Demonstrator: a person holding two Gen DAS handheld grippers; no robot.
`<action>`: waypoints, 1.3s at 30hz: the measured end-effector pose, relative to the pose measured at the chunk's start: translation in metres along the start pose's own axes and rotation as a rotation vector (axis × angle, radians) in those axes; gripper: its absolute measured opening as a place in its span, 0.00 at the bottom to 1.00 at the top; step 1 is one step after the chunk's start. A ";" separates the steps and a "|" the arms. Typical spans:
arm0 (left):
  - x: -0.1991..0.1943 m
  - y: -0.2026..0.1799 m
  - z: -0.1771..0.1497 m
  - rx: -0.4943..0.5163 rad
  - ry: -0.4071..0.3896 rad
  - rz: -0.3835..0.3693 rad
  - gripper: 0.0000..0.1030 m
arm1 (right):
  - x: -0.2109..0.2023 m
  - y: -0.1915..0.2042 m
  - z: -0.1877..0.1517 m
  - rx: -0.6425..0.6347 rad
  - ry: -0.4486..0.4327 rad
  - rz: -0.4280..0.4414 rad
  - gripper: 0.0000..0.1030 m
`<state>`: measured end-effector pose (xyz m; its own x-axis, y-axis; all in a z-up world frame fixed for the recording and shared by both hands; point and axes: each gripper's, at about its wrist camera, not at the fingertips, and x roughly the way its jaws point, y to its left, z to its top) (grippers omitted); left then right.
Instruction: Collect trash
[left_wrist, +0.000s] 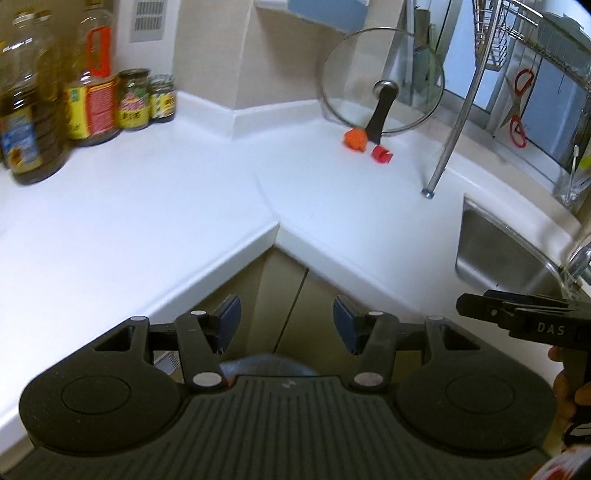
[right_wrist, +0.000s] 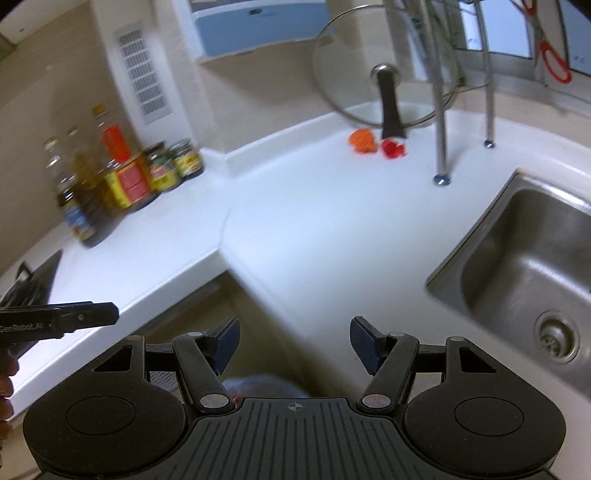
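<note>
Both the left gripper (left_wrist: 286, 325) and right gripper (right_wrist: 293, 345) hang empty, jaws apart. 2 trash scraps, orange scrap (left_wrist: 355, 139) and red scrap (left_wrist: 381, 154), lie on the counter (left_wrist: 147, 206) just before the glass lid (left_wrist: 382, 79), left of the sink (right_wrist: 524, 266).

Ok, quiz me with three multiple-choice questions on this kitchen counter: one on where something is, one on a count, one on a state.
1. Where do the orange scrap and red scrap lie?
A. In the sink
B. On the counter by the glass lid's handle
C. Beside the jars

2. How many bright scraps lie on the counter?
A. One
B. Two
C. Four

3. What does the right claw hold?
A. Nothing
B. The red scrap
C. A jar

Answers: 1 B, both sit at the foot of the glass lid; 2 B, one orange and one red; 3 A, its fingers stand apart with only cabinet between them.
</note>
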<state>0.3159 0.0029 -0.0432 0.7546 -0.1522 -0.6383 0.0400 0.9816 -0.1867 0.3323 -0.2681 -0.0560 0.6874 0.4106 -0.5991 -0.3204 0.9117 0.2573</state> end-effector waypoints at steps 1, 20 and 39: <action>0.006 -0.003 0.006 0.009 -0.004 -0.002 0.50 | 0.003 -0.003 0.005 0.001 -0.009 -0.013 0.64; 0.160 -0.063 0.132 0.072 -0.036 -0.005 0.50 | 0.119 -0.063 0.128 -0.014 -0.118 -0.136 0.64; 0.296 -0.075 0.210 0.094 -0.009 -0.010 0.47 | 0.232 -0.092 0.189 0.022 -0.199 -0.327 0.63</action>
<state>0.6740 -0.0911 -0.0610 0.7599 -0.1615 -0.6296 0.1088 0.9866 -0.1216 0.6442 -0.2536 -0.0758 0.8650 0.0908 -0.4935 -0.0503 0.9942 0.0946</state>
